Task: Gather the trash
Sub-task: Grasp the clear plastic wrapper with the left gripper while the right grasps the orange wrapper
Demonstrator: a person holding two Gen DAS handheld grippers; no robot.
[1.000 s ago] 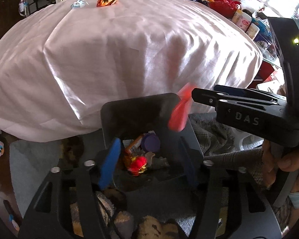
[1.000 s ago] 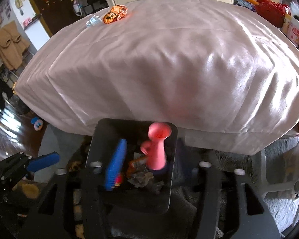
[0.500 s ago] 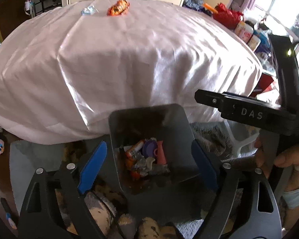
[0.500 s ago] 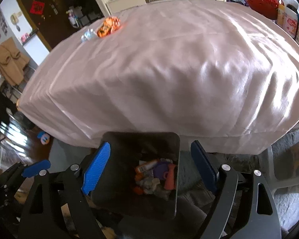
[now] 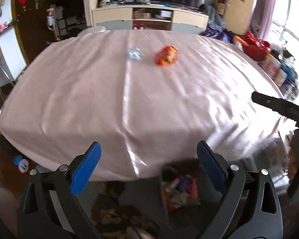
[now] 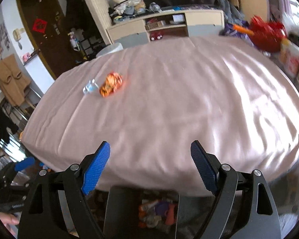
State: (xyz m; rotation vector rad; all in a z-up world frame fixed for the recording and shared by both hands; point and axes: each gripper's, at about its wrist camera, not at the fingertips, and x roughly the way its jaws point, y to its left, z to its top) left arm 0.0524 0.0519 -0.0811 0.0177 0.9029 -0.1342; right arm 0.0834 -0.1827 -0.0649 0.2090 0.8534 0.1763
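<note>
Orange wrapper [image 5: 166, 55] and a small clear-blue one [image 5: 134, 53] sit side by side far across the pink-covered bench [image 5: 109, 99]. Bin [image 6: 143, 211] of trash sits below the near edge. Left tongs [image 5: 148, 166] and right tongs [image 6: 150, 167] both wide, just opened, nothing between them.

I can read no text here. The red diamond sign [image 6: 39, 25] on the dark door [image 6: 49, 45] carries a character, but it is too blurred to make out.
</note>
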